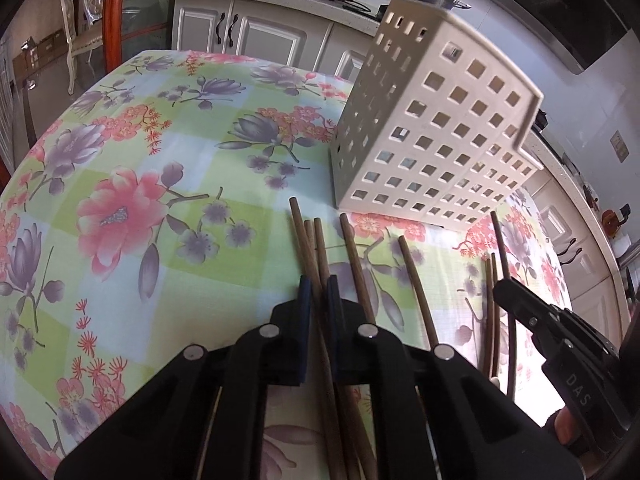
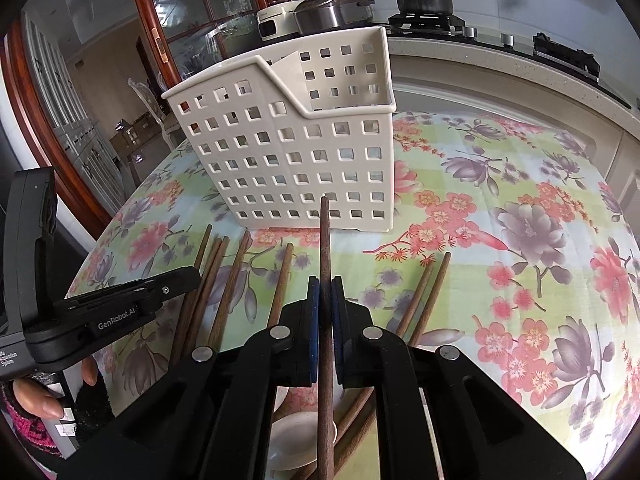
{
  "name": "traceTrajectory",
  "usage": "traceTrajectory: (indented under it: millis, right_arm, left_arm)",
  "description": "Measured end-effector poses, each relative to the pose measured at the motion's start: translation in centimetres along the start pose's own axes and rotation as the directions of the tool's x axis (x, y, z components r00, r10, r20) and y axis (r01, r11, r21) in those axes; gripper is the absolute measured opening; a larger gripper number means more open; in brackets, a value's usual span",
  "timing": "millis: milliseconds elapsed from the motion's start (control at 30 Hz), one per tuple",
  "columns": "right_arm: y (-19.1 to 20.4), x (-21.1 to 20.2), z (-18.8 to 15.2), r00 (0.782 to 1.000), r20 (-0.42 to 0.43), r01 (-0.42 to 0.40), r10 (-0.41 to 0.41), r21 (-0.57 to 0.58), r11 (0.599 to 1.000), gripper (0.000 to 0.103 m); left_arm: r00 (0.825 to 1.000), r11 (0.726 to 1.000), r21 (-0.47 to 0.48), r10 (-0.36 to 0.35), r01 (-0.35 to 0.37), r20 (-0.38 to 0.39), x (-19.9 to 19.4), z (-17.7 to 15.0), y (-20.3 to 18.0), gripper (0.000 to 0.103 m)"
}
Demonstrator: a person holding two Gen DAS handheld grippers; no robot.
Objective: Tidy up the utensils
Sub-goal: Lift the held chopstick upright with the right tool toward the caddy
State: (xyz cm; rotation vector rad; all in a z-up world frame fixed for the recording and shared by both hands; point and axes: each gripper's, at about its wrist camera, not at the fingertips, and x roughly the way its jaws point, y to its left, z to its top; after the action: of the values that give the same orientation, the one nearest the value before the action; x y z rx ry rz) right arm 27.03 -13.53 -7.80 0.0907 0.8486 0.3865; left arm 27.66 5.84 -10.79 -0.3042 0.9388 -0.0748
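Currently both clamped: right hand-held gripper (image 2: 325,292) pinches one dark brown wooden chopstick (image 2: 325,240), tip raised toward the white perforated plastic basket (image 2: 304,152). Left hand-held gripper (image 1: 318,292) pinches a chopstick within the loose brown chopstick bundle (image 1: 316,248) lying on the floral-cloth worktop (image 1: 140,168), just beside the basket.

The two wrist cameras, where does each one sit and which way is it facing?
Left wrist: on the left tongs, aimed down across the floral tablecloth at the white basket; shut on a chopstick; the right tongs show at right.
Right wrist: on the right tongs, facing the basket; shut on a chopstick; the left tongs and a hand's fingers show at left.
Shared: basket, tablecloth, loose chopsticks, counter.
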Motion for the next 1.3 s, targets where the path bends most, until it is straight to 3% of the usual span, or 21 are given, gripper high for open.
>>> traceTrajectory:
  millis: [567, 1300]
  right_arm:
    - [0.4, -4.2, -0.2, 0.997, 0.076, 0.012, -0.011, -0.018, 1.0, 0.009]
    - [1.7, -14.8, -3.2, 0.969, 0.247, 0.046, -0.027, -0.07, 0.996, 0.009]
  left_arm:
    - [0.987, 0.996, 0.074, -0.069, 0.059, 0.145, -7.2, -1.6, -2.1, 0.006]
    - [0.937, 0.973, 0.232, -0.079, -0.003, 0.34, -17.0, -7.1, -5.3, 0.006]
